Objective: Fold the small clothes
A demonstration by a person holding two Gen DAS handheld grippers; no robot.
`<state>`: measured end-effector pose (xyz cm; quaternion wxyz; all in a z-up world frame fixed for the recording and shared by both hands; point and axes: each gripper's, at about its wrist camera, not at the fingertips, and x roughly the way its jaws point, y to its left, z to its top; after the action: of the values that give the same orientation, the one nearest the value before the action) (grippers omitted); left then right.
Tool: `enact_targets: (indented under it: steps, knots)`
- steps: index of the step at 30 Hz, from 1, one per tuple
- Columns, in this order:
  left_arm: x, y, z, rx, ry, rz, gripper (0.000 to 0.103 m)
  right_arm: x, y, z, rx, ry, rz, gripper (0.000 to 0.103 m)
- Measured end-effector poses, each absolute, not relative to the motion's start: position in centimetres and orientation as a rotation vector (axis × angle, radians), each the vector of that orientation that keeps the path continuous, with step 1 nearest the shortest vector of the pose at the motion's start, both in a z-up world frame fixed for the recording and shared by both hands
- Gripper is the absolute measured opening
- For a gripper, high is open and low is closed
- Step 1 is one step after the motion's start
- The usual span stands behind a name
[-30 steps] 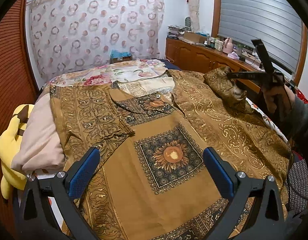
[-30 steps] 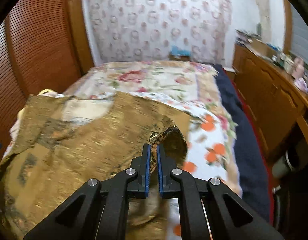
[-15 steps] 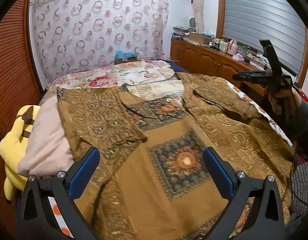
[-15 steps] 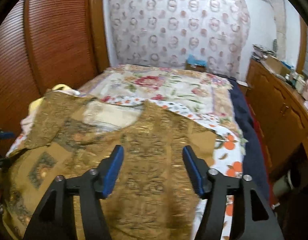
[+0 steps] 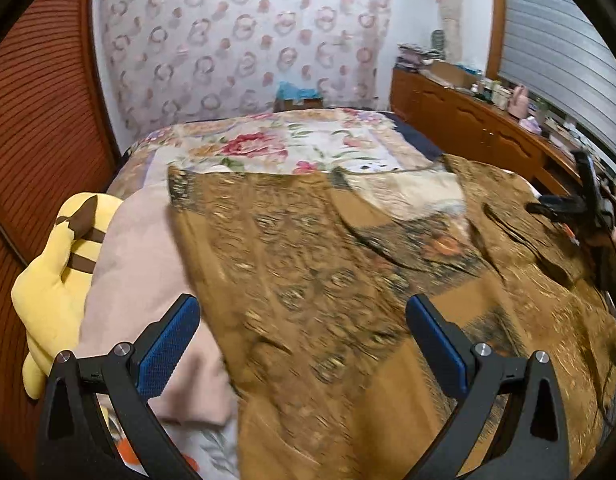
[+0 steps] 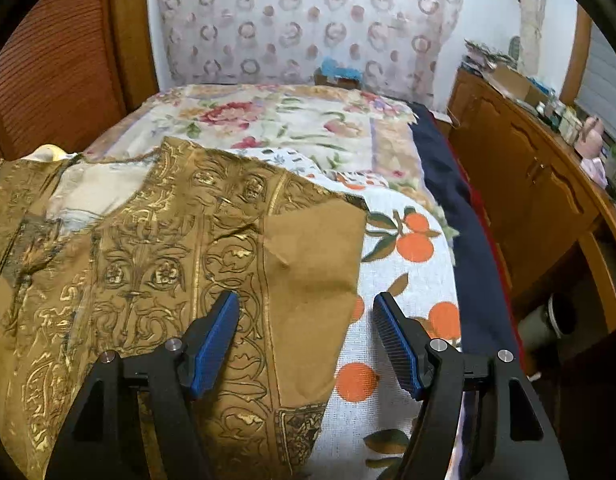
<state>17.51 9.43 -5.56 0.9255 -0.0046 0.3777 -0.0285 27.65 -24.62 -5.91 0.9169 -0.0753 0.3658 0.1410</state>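
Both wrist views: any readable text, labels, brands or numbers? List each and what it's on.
None readable in either view.
Brown patterned garment: ornament only, no lettering.
Bedspread: oranges and flowers, no words.
Items on the wooden dresser: any labels are too small and blurred to read.
Left claw and right claw: no visible markings.

A bed carries a white sheet printed with oranges and, farther back, a floral quilt. A yellow plush toy lies at the bed's left edge, touching a pale pink blanket. Behind hangs a curtain with ring patterns. A cluttered wooden cabinet runs along the right wall, and ribbed reddish-brown panelling lines the left.
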Motion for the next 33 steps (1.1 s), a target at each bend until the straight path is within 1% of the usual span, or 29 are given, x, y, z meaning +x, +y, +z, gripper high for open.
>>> enact_targets:
  steps: [2,6,12,14,16,18,19,21,25,27,28,31,32,33]
  knots:
    - [18.3,10.2,-5.6,-0.026,0.779,-0.050,0.103,27.8,-24.3,-5.9,-0.147,0.754,0.289,0.072]
    - [20.3,11.8,-5.3,-0.026,0.789,-0.010,0.103,28.3,-23.6,-5.7,-0.143,0.763,0.276,0.078]
    - [22.6,13.9,-4.9,-0.014,0.788,0.005,0.103,27.8,-23.2,-5.2,-0.145,0.765,0.273,0.079]
    - [23.6,14.8,-5.0,-0.022,0.797,0.009,0.100,27.9,-23.5,-5.4,-0.145,0.764,0.274,0.079]
    - [24.6,15.7,-5.2,-0.039,0.811,0.013,0.095,27.9,-23.5,-5.4,-0.145,0.765,0.274,0.079]
    - [25.2,16.4,-5.5,-0.054,0.822,0.014,0.084,27.9,-23.4,-5.4,-0.144,0.765,0.273,0.080]
    - [25.5,16.6,-5.7,-0.061,0.828,0.016,0.081,27.9,-23.5,-5.4,-0.144,0.765,0.274,0.080]
    - [26.1,17.0,-6.0,-0.073,0.838,0.020,0.069,28.1,-23.4,-5.6,-0.143,0.765,0.275,0.081]
    - [26.9,17.6,-6.7,-0.098,0.854,0.025,0.058,28.1,-23.4,-5.6,-0.143,0.765,0.275,0.081]
    - [27.1,17.8,-6.9,-0.116,0.856,0.009,0.050,28.1,-23.3,-5.6,-0.143,0.765,0.275,0.081]
    - [27.1,17.7,-6.9,-0.120,0.854,0.004,0.048,28.0,-23.4,-5.6,-0.143,0.766,0.275,0.081]
    - [27.2,17.3,-6.8,-0.115,0.850,-0.026,0.028,28.0,-23.4,-5.6,-0.143,0.766,0.275,0.082]
    - [27.2,17.1,-6.7,-0.112,0.847,-0.036,0.015,28.0,-23.3,-5.6,-0.143,0.766,0.275,0.082]
    - [27.0,16.7,-6.3,-0.102,0.835,-0.043,0.006,28.0,-23.3,-5.6,-0.143,0.766,0.275,0.082]
